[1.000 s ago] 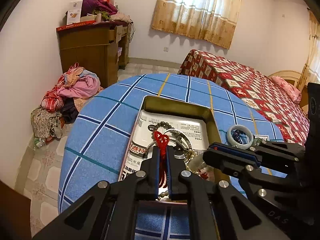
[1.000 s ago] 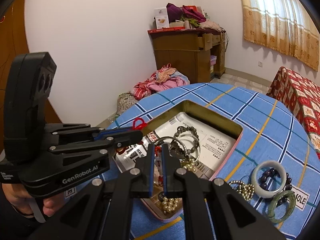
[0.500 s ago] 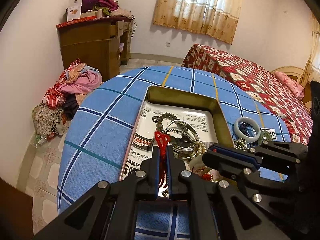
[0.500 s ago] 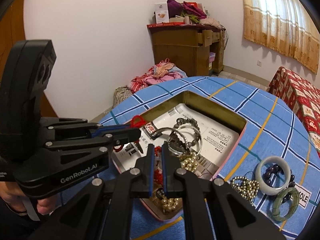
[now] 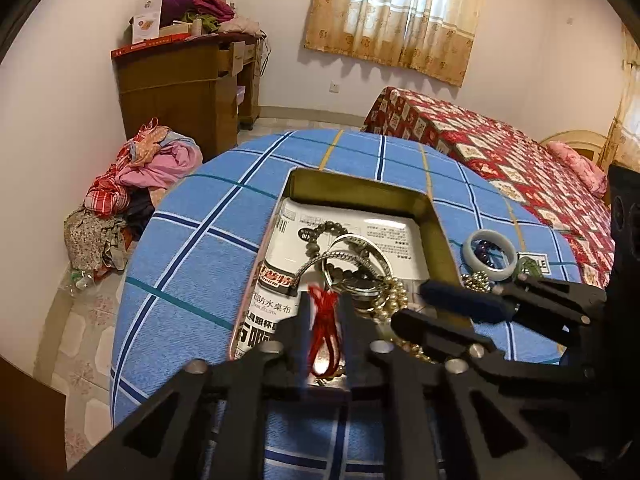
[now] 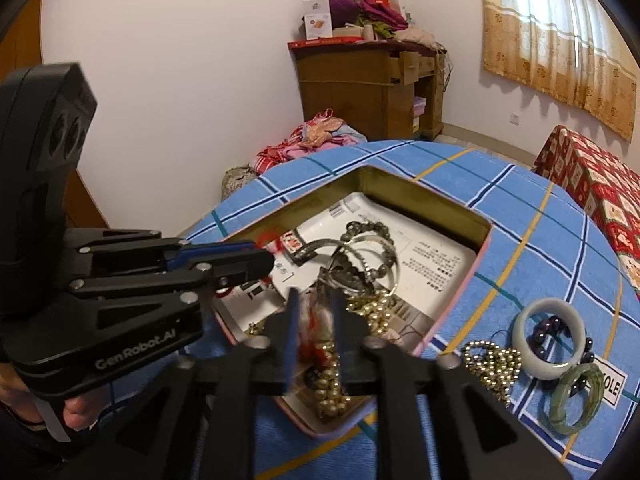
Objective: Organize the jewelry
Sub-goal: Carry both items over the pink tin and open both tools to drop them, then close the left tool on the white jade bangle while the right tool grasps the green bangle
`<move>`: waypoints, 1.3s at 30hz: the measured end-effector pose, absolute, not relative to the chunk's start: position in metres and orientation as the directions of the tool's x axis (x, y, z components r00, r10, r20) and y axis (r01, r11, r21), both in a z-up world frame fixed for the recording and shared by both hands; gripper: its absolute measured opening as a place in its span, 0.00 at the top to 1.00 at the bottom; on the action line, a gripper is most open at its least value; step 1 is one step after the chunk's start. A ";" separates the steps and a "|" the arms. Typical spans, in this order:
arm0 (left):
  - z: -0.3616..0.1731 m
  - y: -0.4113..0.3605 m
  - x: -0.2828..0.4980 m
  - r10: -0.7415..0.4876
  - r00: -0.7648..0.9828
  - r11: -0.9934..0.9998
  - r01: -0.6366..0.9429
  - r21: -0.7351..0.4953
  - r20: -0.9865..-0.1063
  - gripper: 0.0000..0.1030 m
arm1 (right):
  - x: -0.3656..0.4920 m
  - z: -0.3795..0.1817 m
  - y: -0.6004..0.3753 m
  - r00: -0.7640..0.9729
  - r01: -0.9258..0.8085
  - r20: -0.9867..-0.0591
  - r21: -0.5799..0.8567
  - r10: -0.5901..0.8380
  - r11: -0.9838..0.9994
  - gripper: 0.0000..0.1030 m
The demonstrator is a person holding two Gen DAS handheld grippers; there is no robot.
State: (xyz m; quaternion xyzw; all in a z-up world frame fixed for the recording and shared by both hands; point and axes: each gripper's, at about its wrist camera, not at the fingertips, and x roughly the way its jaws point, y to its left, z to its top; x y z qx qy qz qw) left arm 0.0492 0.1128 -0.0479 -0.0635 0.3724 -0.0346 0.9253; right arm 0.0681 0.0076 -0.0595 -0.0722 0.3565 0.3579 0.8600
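On the blue checked table (image 5: pixel 192 264) we let go of the red cord (image 5: pixel 325 328) over the tin (image 5: pixel 360 190) at centre frame, left gripper (image 5: pixel 325 320) and right gripper (image 6: pixel 314 320) both opening narrowly around it, so next we likely back away cleanly.

Round table (image 5: pixel 192 256) under a blue cloth checked with white, navy, teal and yellow lines. On it a brass-gold rectangular tin box (image 6: pixel 436 204) with pink outer rim, lined with white printed paper (image 5: pixel 384 232). In the box: red knotted cord (image 5: pixel 326 320), silver bangles (image 6: pixel 372 256), dark grey bead bracelet (image 5: pixel 324 232), pale gold pearl strand (image 6: pixel 332 388). Right of the box: milky white jade bangle (image 6: pixel 550 332), green jade bangle (image 6: pixel 576 400), dark purple beads (image 6: pixel 550 326). Grippers black with blue pads.
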 end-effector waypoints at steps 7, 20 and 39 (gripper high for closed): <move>-0.041 0.111 0.044 -0.090 0.737 0.990 -0.007 -0.140 -0.670 0.38 | 0.071 -0.048 -0.021 0.541 -0.612 -0.630 0.160 0.558 0.774 0.40; -0.024 0.056 0.046 -0.104 0.760 0.994 0.072 -0.077 -0.642 0.38 | 0.074 -0.047 -0.116 0.664 -0.440 -0.629 0.109 0.404 0.892 0.40; -0.040 -0.035 0.096 -0.136 0.706 0.981 0.196 0.007 -0.695 0.38 | 0.124 -0.096 -0.183 0.597 -0.243 -0.771 0.089 0.221 0.966 0.71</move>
